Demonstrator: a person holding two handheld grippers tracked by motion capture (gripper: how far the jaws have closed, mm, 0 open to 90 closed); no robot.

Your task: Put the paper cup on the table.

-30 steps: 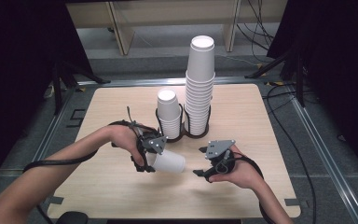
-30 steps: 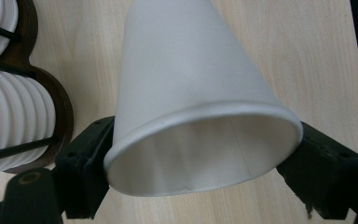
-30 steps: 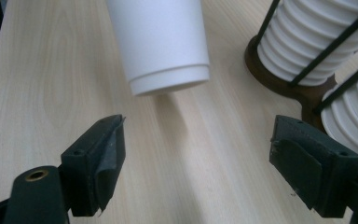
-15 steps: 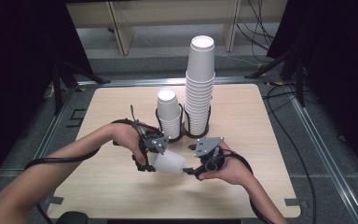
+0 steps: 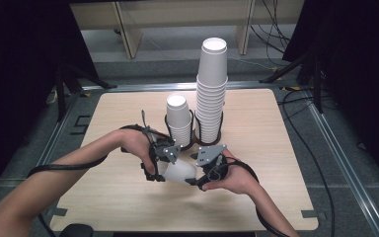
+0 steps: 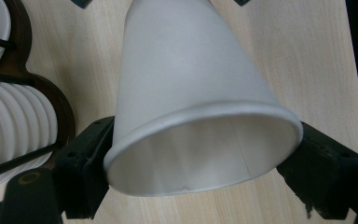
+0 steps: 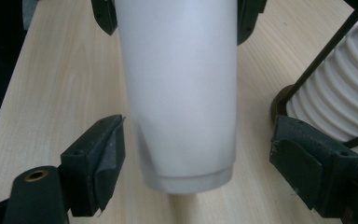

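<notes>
right claw (image 5: pixel 193 178) now straddles one cup (image 5: pixel 177 173) (two stacks (image 5: pixel 211 94) behind)

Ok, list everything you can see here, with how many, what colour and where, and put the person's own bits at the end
Loose white paper cup: one, white, lying on its side above the near table middle, rim end between the left gripper's fingers.
Short stack of white paper cups: one stack, white, left ring of the holder.
Tall stack of white paper cups: one stack, white, right ring of the holder.
Dark wire cup holder: one, dark brown, table centre.
Light wooden table: one, pale wood, under everything.
Left gripper: one, black, shut on the cup's rim.
Right gripper: one, black, fingers open either side of the cup's base end, not touching.
Forearms: two, entering from the bottom.
</notes>
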